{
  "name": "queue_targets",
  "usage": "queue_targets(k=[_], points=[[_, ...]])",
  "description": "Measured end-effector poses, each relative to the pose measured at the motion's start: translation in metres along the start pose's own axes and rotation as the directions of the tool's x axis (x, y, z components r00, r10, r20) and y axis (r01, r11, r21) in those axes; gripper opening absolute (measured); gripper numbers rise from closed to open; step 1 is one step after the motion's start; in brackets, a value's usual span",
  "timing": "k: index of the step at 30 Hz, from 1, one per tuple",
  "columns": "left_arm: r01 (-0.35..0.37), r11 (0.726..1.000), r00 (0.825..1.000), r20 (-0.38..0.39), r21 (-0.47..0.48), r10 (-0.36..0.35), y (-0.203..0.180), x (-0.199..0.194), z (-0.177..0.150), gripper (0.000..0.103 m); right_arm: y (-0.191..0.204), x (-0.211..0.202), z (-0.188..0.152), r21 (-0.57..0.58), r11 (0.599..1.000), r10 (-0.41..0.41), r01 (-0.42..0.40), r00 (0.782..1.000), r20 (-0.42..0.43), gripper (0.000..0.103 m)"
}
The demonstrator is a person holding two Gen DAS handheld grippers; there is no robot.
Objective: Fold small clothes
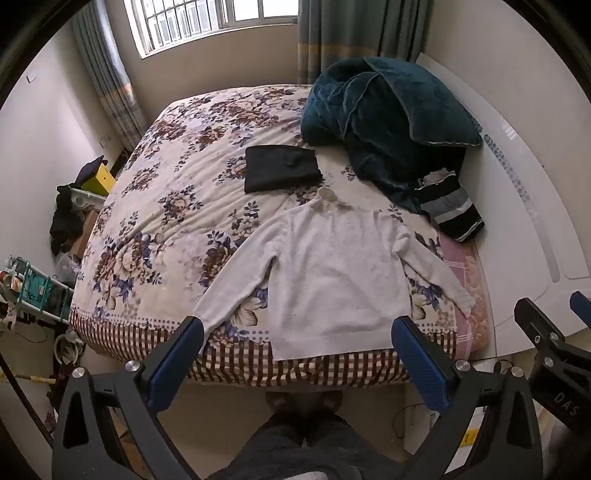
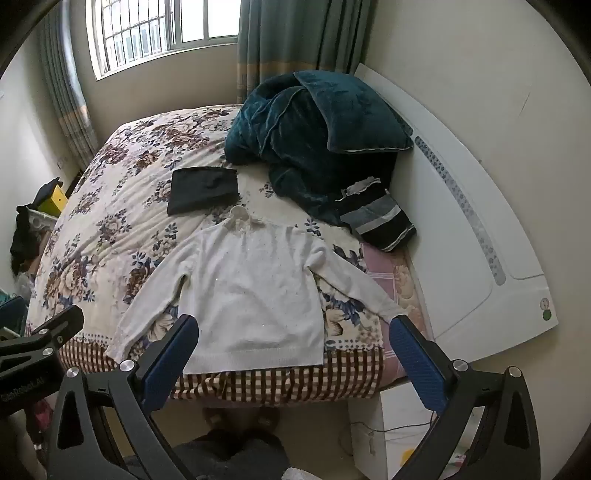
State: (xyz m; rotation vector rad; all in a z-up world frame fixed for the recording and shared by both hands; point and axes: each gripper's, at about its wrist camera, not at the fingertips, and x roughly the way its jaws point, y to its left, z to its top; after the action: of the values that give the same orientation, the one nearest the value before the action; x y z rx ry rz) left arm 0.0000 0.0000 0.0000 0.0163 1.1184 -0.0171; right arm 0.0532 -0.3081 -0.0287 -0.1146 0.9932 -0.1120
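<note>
Spread flat at frame centre for folding, white sweater [image 1: 332,280]; above its hem, left gripper [image 1: 299,354] and right gripper [image 2: 291,354] released, empty.

Both grippers, left gripper [image 1: 297,326] and right gripper [image 2: 293,326], angled downward with fingers spread wide apart (nothing between them), side by side.

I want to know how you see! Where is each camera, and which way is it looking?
Left wrist: on the left gripper, tilted down at the bed; the person's legs and the right gripper's edge show.
Right wrist: on the right gripper, tilted down; left gripper at its left edge.
Both see the white sweater, the black folded cloth and the window.
</note>
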Motion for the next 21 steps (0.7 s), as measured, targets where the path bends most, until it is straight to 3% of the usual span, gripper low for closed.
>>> queue_targets(k=[21], points=[[0.009, 1.0, 1.0, 0.004, -0.001, -0.009, -0.011, 0.002, 0.004, 0.103, -0.005, -0.01, 0.007, -0.004, 1.0, 0.007, -0.007, 1.0, 0.011, 0.103]])
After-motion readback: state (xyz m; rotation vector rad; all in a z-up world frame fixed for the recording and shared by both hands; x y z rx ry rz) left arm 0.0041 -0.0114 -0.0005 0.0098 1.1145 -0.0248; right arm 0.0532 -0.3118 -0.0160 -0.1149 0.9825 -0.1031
